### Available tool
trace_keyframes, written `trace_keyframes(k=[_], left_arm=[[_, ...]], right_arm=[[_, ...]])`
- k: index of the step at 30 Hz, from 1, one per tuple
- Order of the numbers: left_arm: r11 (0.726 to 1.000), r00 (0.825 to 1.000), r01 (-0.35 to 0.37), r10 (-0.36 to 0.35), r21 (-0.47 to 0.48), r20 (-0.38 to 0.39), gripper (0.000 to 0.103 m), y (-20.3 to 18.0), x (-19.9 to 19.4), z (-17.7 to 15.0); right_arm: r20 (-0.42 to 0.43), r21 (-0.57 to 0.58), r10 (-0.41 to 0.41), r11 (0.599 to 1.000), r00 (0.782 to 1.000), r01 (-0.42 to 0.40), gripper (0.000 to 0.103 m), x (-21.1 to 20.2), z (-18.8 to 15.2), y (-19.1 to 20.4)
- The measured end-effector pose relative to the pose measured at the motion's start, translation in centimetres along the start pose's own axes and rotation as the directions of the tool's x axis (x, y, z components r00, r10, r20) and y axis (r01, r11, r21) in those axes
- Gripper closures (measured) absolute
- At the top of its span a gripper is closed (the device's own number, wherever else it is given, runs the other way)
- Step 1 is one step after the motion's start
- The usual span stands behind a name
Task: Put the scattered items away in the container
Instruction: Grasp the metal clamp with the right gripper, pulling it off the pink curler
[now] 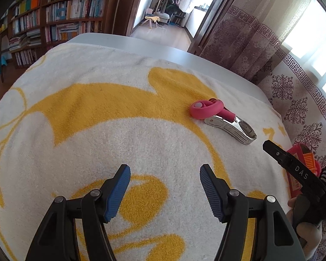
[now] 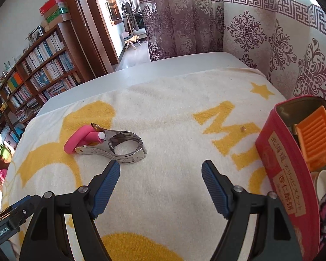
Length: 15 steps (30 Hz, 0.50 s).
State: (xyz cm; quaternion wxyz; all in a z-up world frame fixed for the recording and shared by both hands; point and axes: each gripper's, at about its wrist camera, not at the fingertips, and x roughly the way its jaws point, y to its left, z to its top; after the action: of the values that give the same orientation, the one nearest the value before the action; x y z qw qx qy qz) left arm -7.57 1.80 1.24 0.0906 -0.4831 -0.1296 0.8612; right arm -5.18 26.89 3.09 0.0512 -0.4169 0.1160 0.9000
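- Nearest in the right wrist view, the right gripper [image 2: 160, 187] has its blue pads spread wide with nothing between them, hanging over bare towel [image 2: 173, 108].
- The left gripper [image 1: 164, 193] is likewise spread and empty above the towel's yellow pattern.
- Just beyond the right gripper's left pad [image 2: 107, 187], ahead and to its left, lies the metal clamp [image 2: 119, 148]. Its long axis runs slantwise, jaw end toward the gripper and pink foam-wrapped handles [image 2: 80, 140] pointing away to the left.
- From the left gripper the same clamp [image 1: 230, 128] lies farther off, ahead and to the right, so the right hand looks the nearer one for the pick.
- To the right of the right gripper stands the red container [image 2: 286, 163], already holding an orange ribbed piece [image 2: 315, 137] and other small items; the clamp is well apart from it, across the gripper's span.
- A tiny speck [image 2: 242, 128] sits on the towel farther out; I cannot tell what it is.
- Beyond, the table [image 2: 163, 67] edge, patterned curtains and bookshelves.
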Motion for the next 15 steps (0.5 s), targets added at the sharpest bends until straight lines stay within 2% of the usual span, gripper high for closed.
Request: trace_keyframes(k=[3,4,6,7,9,11,13,15], left_arm=[[1.000,1.000,0.003,-0.003,-0.006,-0.006,0.035,0.1,0.1,0.0],[1.000,1.000,0.004,-0.004,-0.008,-0.009,0.035,0.1,0.2,0.0],[1.000,1.000,0.003,-0.004,-0.011,-0.012,0.035,0.2,0.3,0.1],[1.000,1.000,0.003,-0.004,-0.013,-0.013,0.035,0.2,0.4,0.1],[1.000,1.000,0.003,-0.003,-0.015,-0.016,0.035,0.4,0.5,0.1],[1.000,1.000,-0.001,0.001,-0.018,-0.021,0.035,0.5,0.8,0.1],[1.000,1.000,-0.001,0.001,-0.017,-0.023,0.035,0.6,1.0,0.1],[1.000,1.000,-0.008,0.008,-0.007,-0.022,0.035,0.4,1.0,0.1]], right_arm=[[-0.012,-0.015,-0.005,1.000,1.000,0.005,0.023,1.4,1.1,0.8],[-0.023,-0.020,-0.008,1.000,1.000,0.007,0.027,1.9,1.4,1.0],[-0.070,-0.039,-0.017,0.999,0.997,0.015,0.041,3.5,1.7,1.5],[-0.097,-0.045,-0.014,0.999,0.995,0.010,0.052,4.2,1.8,1.6],[-0.090,-0.084,-0.049,0.996,0.995,0.041,0.061,4.5,1.7,2.2],[-0.083,-0.117,-0.050,0.992,0.995,0.040,0.079,4.3,1.4,2.6],[-0.079,-0.141,-0.060,0.989,0.995,0.048,0.091,3.7,1.0,2.6],[-0.067,-0.146,-0.075,0.987,0.995,0.065,0.092,2.8,0.4,2.1]])
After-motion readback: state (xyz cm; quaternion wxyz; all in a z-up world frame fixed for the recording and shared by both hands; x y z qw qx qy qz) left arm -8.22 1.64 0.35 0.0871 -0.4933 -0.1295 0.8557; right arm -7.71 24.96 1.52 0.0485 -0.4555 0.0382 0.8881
